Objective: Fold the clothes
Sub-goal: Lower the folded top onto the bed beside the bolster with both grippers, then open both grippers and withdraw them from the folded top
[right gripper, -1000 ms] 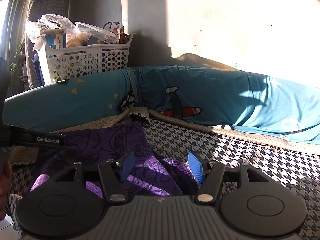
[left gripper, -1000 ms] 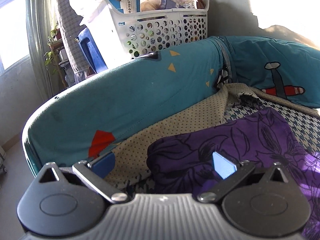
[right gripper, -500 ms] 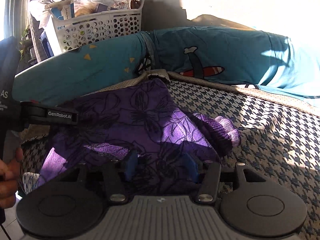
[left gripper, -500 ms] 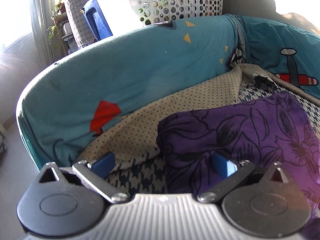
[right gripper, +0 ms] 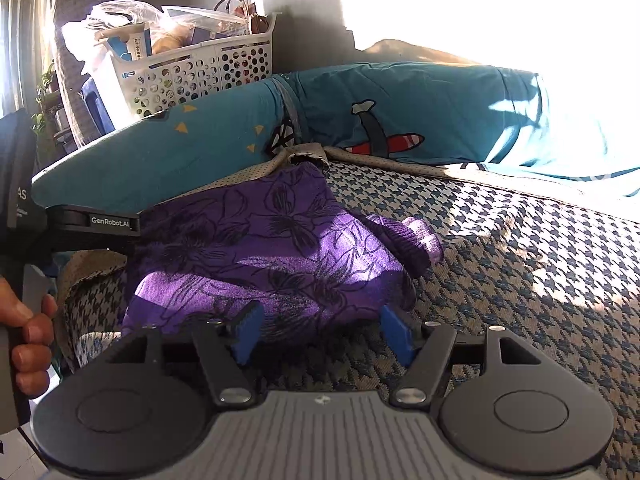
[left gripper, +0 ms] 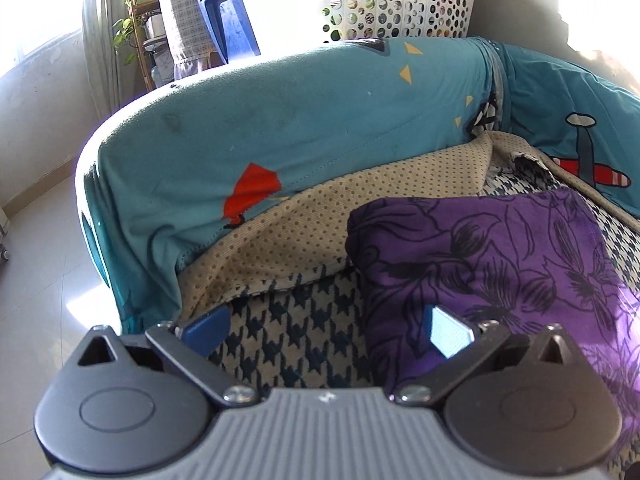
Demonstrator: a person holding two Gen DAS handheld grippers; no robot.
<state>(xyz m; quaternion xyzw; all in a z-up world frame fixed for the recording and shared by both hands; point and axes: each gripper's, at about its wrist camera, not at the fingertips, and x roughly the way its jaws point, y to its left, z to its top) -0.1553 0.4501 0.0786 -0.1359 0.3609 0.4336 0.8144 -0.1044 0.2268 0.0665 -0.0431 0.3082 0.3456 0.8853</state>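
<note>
A purple floral garment [left gripper: 500, 272] lies folded on the houndstooth sofa seat [left gripper: 288, 340], with a ribbed purple cuff [right gripper: 416, 244] poking out on its right side. My left gripper [left gripper: 326, 332] is open above the seat at the garment's left edge; its right pad [left gripper: 448, 334] hangs over the cloth and grips nothing. My right gripper [right gripper: 322, 334] hovers at the near edge of the garment [right gripper: 280, 248]. Its jaws are opening, and the pads stand apart without pressing on the cloth. The left tool [right gripper: 96, 222] and the hand holding it [right gripper: 28, 332] show at the left of the right wrist view.
A teal cover with plane prints drapes the sofa arm [left gripper: 280, 128] and back [right gripper: 420, 120]. A beige dotted cloth [left gripper: 340, 208] lines the seat's corner. A full white laundry basket [right gripper: 192, 68] stands behind the arm. A blue stool [left gripper: 228, 20], plants and tiled floor [left gripper: 36, 280] lie to the left.
Both grippers have drawn back from the purple garment. The right gripper's jaws closed a little over the cloth, then widened; the garment now lies flatter, with its folded shape in full view.
</note>
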